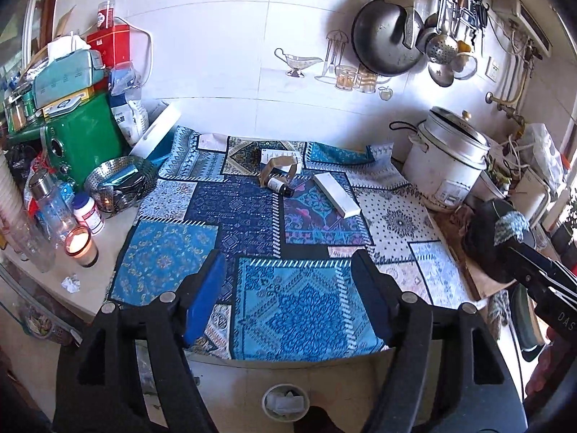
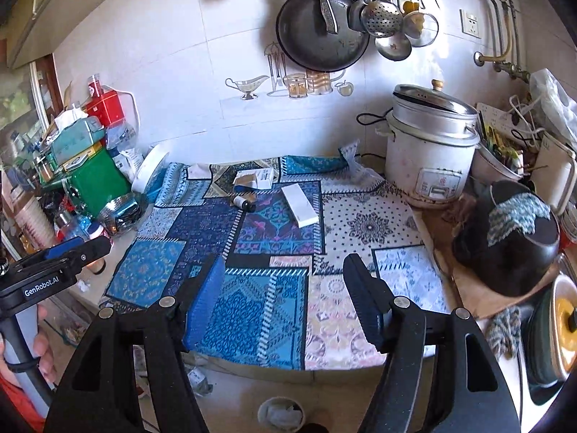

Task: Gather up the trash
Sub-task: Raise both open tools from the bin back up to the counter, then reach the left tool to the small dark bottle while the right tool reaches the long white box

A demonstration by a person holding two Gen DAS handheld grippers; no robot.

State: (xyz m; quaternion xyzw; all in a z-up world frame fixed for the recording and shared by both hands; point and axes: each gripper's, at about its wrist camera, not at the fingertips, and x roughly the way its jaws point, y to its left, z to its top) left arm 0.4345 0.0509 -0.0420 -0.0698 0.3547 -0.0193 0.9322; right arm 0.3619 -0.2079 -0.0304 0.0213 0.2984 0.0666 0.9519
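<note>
On the blue patchwork cloth (image 1: 230,213) lie several pieces of trash: a white flat box (image 1: 336,195) (image 2: 300,205), a small brown bottle with a white label (image 1: 280,184) (image 2: 243,202) on its side, a bent cardboard strip (image 1: 279,166) and a white paper box (image 1: 279,156) (image 2: 259,178) behind it. A crumpled paper scrap (image 1: 70,283) lies on the counter at the left. My left gripper (image 1: 288,288) and right gripper (image 2: 283,288) are both open and empty, held above the cloth's near edge, well short of the trash.
A round bin (image 1: 285,402) (image 2: 281,413) with white paper in it stands on the floor below the counter edge. A white rice cooker (image 1: 447,158) and black pot (image 2: 512,238) stand right. A green tin (image 1: 81,148), steel colander (image 1: 120,182), bottles and a lit candle (image 1: 80,245) crowd the left.
</note>
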